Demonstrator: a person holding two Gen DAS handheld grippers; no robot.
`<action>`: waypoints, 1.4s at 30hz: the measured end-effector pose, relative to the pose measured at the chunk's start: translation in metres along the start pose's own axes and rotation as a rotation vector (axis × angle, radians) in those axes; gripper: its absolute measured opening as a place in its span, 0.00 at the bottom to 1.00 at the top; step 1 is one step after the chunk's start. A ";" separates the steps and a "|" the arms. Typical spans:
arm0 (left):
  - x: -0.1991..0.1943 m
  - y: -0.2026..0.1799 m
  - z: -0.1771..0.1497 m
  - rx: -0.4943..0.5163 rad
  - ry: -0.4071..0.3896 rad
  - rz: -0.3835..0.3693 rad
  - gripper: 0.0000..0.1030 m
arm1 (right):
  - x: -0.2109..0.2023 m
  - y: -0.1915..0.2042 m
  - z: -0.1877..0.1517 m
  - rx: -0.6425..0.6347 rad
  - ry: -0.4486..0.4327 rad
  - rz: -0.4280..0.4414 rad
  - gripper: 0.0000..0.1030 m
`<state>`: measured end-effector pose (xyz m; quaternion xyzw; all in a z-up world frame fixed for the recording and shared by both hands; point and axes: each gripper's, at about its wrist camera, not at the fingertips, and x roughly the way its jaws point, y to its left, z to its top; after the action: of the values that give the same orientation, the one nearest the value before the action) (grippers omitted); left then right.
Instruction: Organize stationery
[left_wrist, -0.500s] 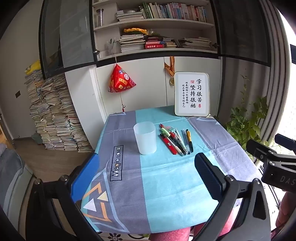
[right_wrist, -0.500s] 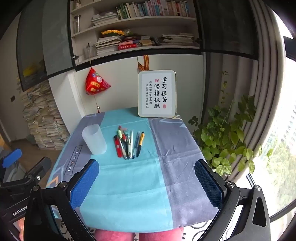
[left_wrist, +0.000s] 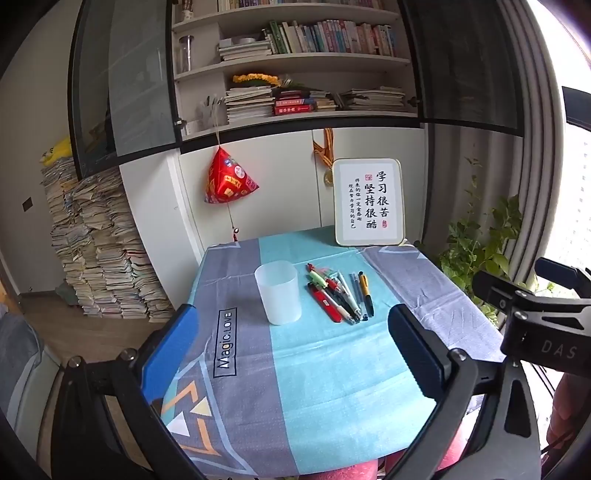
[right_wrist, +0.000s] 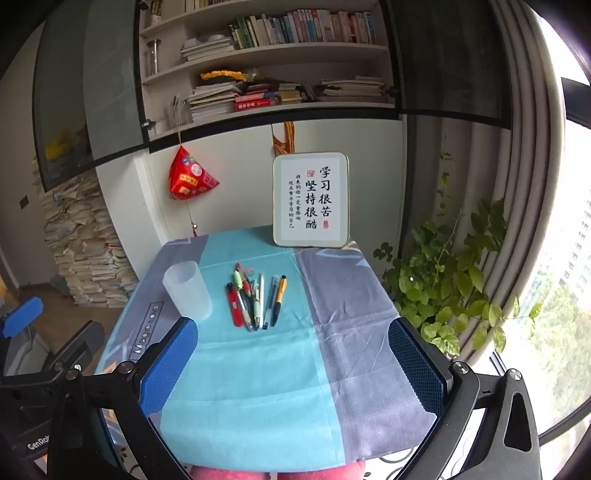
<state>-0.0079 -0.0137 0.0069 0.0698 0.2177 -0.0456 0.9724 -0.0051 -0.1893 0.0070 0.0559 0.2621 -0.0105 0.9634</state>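
Note:
A translucent white cup (left_wrist: 277, 291) stands upright on the table; it also shows in the right wrist view (right_wrist: 187, 291). Several pens (left_wrist: 340, 293) lie side by side just right of it, among them a red one and a yellow-black one (right_wrist: 279, 300). My left gripper (left_wrist: 291, 354) is open and empty, held above the near part of the table, short of the cup. My right gripper (right_wrist: 291, 365) is open and empty, also over the near part of the table, short of the pens.
The table wears a blue and grey cloth (left_wrist: 332, 387). A framed calligraphy sign (left_wrist: 367, 202) stands at its far edge. A leafy plant (right_wrist: 454, 280) is to the right. Book stacks (left_wrist: 96, 251) stand on the floor at left.
Both grippers have moved slightly; the cup and pens sit a little lower and larger in view. Nothing was taken hold of.

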 end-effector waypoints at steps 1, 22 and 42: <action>-0.001 0.000 0.000 0.000 -0.002 -0.003 0.99 | -0.001 0.001 -0.002 -0.002 -0.010 -0.004 1.00; -0.012 0.007 0.004 -0.020 -0.039 -0.022 0.99 | -0.008 0.003 0.001 -0.007 -0.037 -0.011 1.00; 0.004 0.018 0.003 -0.033 -0.015 -0.009 0.99 | 0.008 0.006 0.002 0.002 0.005 -0.036 1.00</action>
<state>-0.0006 0.0031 0.0095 0.0524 0.2116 -0.0471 0.9748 0.0033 -0.1830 0.0048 0.0522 0.2653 -0.0282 0.9624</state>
